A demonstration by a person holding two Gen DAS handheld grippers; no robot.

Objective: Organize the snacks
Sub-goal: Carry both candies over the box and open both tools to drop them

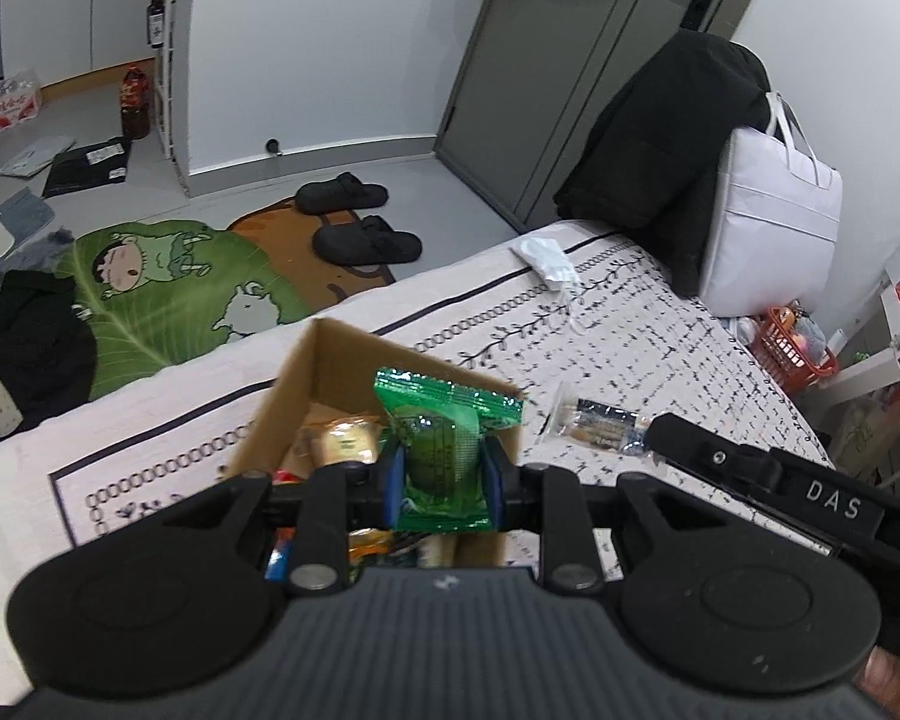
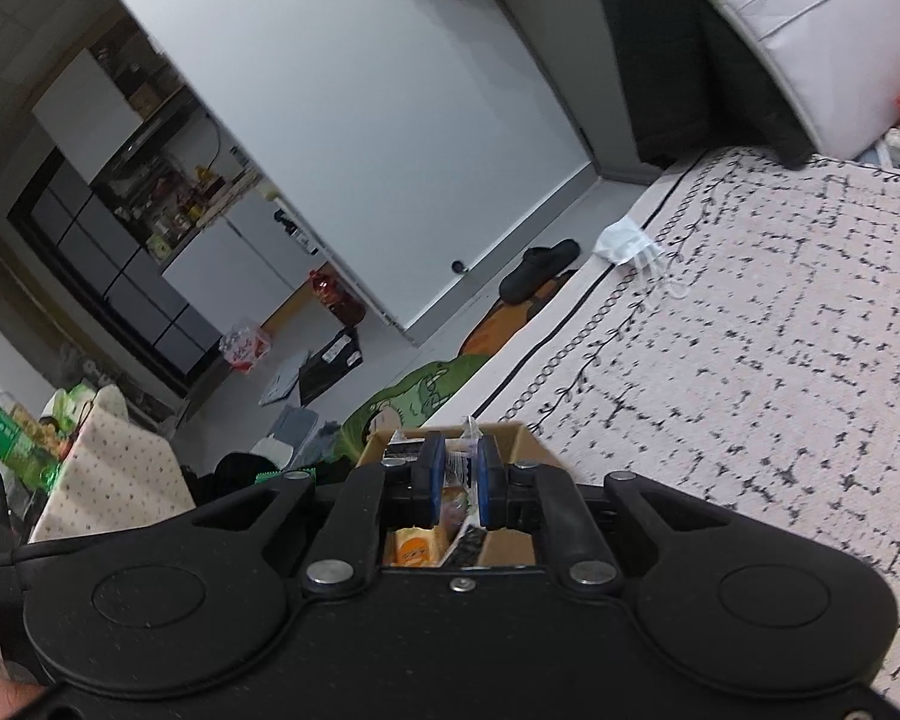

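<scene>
My left gripper (image 1: 443,477) is shut on a green snack packet (image 1: 444,420), held upright between the blue pads (image 1: 393,480). It hangs over an open cardboard box (image 1: 306,384) on the bed, which holds several wrapped snacks. My right gripper (image 2: 462,480) is shut on a clear-wrapped snack (image 2: 463,457) above the same box (image 2: 519,543). In the left wrist view the right gripper (image 1: 651,435) comes in from the right, the clear packet with a dark filling (image 1: 594,425) at its tip, just right of the box.
The box stands near the edge of a bed with a black-and-white patterned cover (image 1: 660,348). A face mask (image 1: 546,258), a black jacket (image 1: 660,168) and a white bag (image 1: 774,228) lie farther back. Slippers (image 1: 366,243) and a green rug (image 1: 168,294) are on the floor.
</scene>
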